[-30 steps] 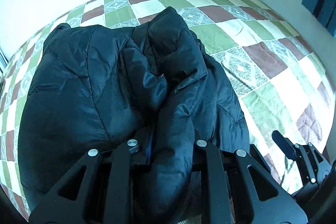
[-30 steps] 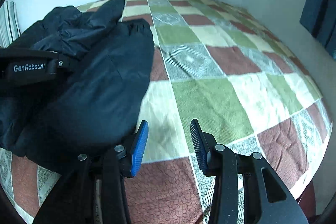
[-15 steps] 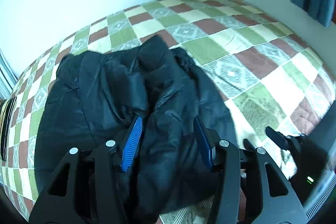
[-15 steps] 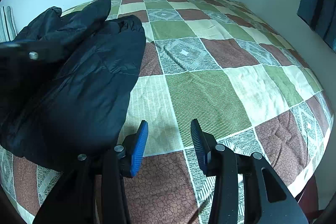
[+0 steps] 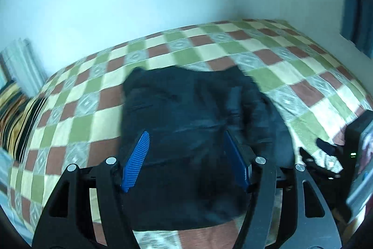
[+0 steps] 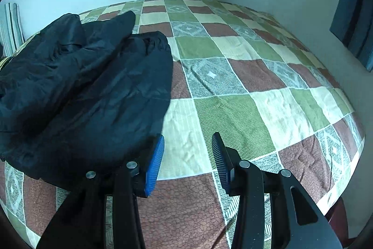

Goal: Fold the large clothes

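The bed (image 6: 244,109), covered by a checked quilt in green, cream and brown, serves as the reference surface. The dark padded jacket (image 5: 191,123) lies on the bed's near left part, doubled into a compact, puffy bundle with creased, slightly glossy panels; one sleeve (image 6: 112,25) rests across its top.

Step in hand: release after a fold. The left hand-held gripper (image 5: 188,155) hovers above the jacket, jaws opening, nothing pressed between the pads. The right hand-held gripper (image 6: 187,162) is parted and empty over bare quilt just beside the jacket's right edge.

Next move, as judged: inspect the bundle, then regrasp an edge for another fold or flatten it.
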